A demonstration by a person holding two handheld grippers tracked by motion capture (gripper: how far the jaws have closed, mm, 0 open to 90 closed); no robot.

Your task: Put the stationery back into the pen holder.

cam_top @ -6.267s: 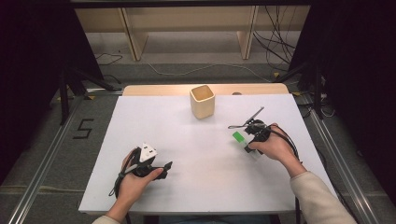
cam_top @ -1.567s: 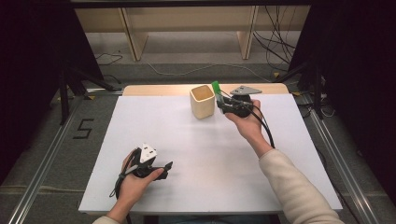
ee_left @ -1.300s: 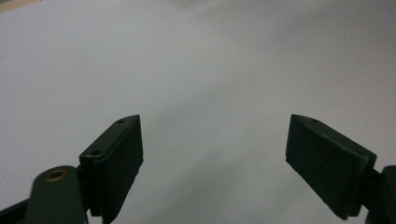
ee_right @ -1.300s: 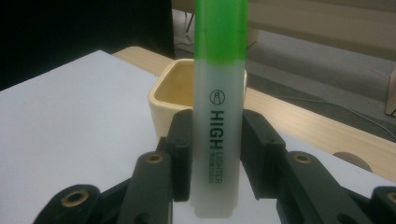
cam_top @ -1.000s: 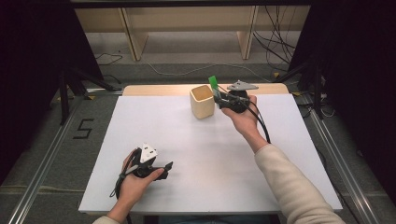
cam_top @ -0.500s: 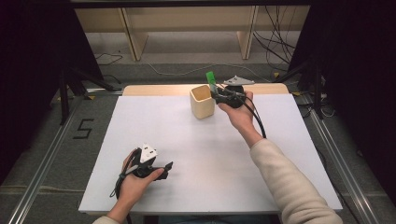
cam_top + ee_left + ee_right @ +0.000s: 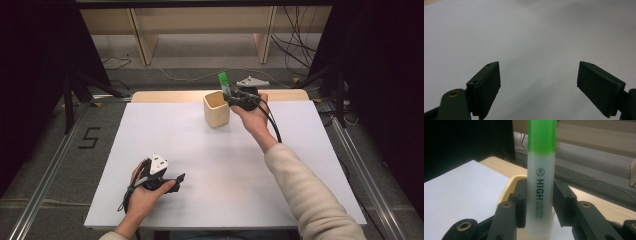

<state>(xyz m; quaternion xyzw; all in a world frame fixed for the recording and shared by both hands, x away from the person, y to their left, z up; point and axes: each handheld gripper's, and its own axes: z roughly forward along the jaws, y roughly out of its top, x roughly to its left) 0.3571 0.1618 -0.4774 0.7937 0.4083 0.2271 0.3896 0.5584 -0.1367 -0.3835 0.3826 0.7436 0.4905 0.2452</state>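
A green-capped highlighter [image 7: 223,82] [image 7: 541,175] stands upright between the jaws of my right gripper [image 7: 231,98] [image 7: 539,207], which is shut on its pale barrel. It hangs at the right rim of a cream-coloured square cup [image 7: 216,108] [image 7: 507,190] at the far middle of the white table [image 7: 150,130]. My left gripper [image 7: 177,177] [image 7: 539,87] rests near the front left of the table, jaws open, with nothing but bare white surface between them.
A wooden strip [image 7: 165,96] runs along the table's far edge. Beyond it are wooden shelf legs [image 7: 142,35] and cables [image 7: 295,45] on the floor. Metal rails [image 7: 45,180] flank the table on both sides.
My right gripper has carried the highlighter leftward, from right of the cup to its right rim. The left gripper has stayed still.
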